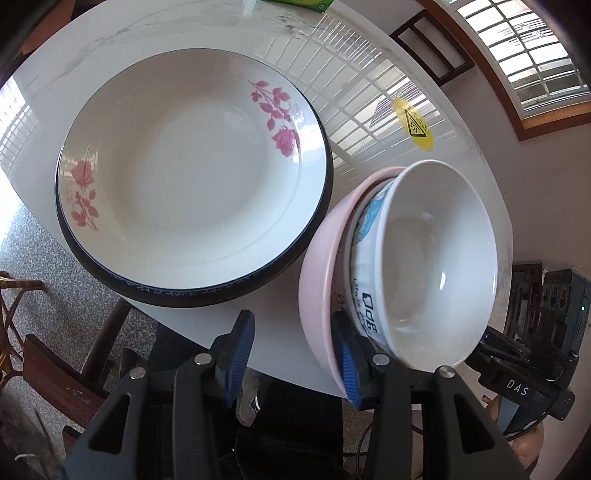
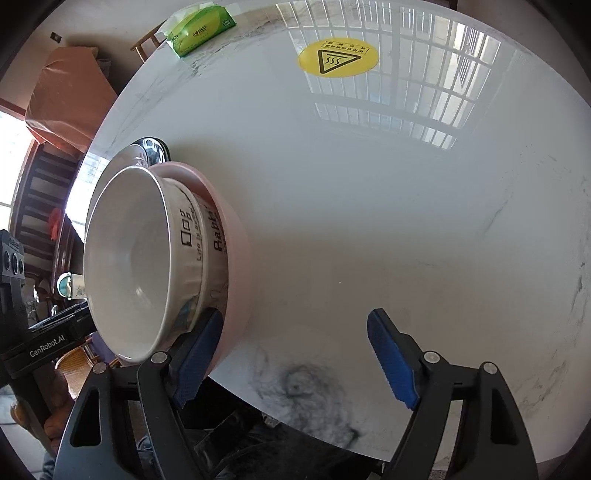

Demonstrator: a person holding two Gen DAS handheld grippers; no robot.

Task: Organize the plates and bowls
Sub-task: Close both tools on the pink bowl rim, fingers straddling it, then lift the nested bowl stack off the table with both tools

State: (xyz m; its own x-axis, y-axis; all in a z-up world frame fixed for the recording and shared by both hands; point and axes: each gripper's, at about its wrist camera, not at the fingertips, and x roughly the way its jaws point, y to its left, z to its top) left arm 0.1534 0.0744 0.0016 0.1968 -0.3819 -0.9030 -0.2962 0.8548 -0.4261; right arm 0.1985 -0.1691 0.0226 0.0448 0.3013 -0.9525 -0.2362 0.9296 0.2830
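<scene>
A white plate with pink roses (image 1: 192,177) lies stacked on a dark-rimmed plate (image 1: 280,273) on the white table. To its right a white bowl (image 1: 439,258) sits nested in a printed bowl (image 1: 365,266) inside a pink bowl (image 1: 321,266); the stack also shows in the right wrist view, with the white bowl (image 2: 129,266) and the pink bowl (image 2: 236,266). My left gripper (image 1: 295,358) is open, its right finger against the pink bowl's near side. My right gripper (image 2: 299,358) is open, its left finger beside the pink bowl.
A yellow warning sticker (image 2: 338,57) is on the marble table (image 2: 388,221). A green tissue pack (image 2: 201,27) lies at the far edge. Wooden chairs (image 1: 55,380) stand around the table. The table's near edge runs just under both grippers.
</scene>
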